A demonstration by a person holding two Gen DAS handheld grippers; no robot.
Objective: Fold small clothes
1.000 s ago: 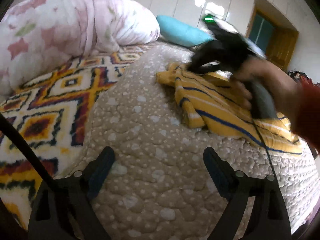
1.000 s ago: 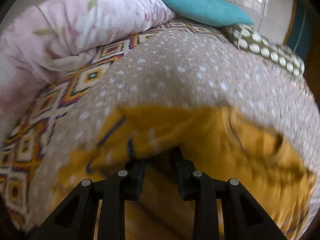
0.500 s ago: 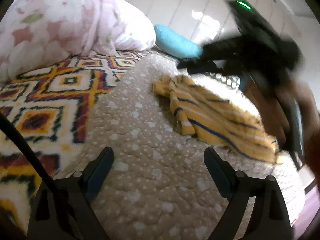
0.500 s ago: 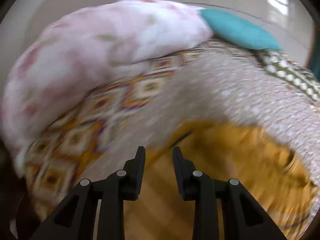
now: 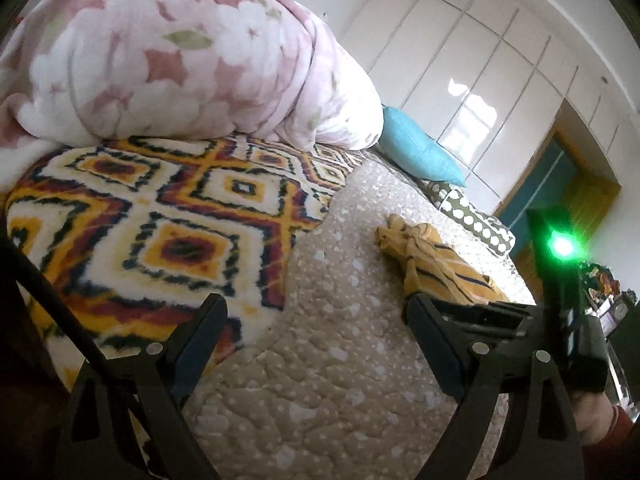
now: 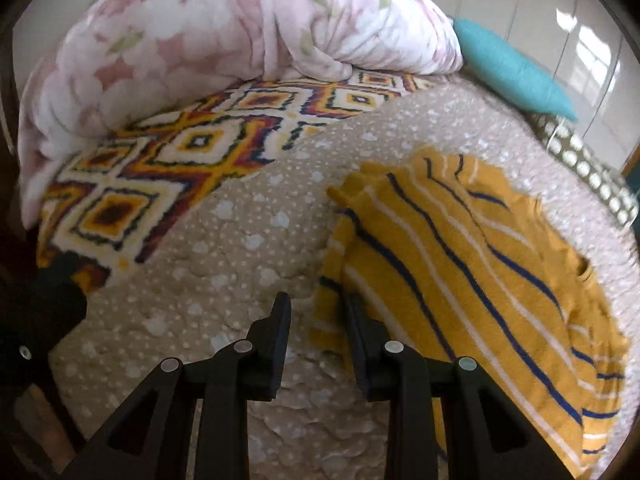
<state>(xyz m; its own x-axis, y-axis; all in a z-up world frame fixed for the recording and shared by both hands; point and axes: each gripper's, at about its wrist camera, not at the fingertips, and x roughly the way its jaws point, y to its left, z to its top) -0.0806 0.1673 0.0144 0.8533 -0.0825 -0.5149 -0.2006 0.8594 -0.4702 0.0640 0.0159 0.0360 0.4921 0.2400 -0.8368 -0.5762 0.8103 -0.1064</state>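
A small mustard-yellow garment (image 6: 472,276) with navy and white stripes lies folded on the beige dotted quilt (image 6: 224,272). It also shows in the left wrist view (image 5: 432,260), beyond my right finger. My right gripper (image 6: 316,312) hovers over the garment's near left corner, its jaws a narrow gap apart with nothing between them. My left gripper (image 5: 316,316) is wide open and empty over bare quilt (image 5: 340,360), left of the garment. The right gripper's body with a green light (image 5: 564,246) shows at the right of the left wrist view.
A pink floral duvet (image 5: 180,60) is heaped at the back on a yellow diamond-pattern blanket (image 5: 168,216). A teal pillow (image 5: 420,152) and a dotted green cushion (image 5: 472,220) lie at the far edge. White wardrobe doors and a doorway stand behind.
My right gripper has let go of the garment and pulled back toward its near left corner. The garment now lies flat. My left gripper has swung left, still open.
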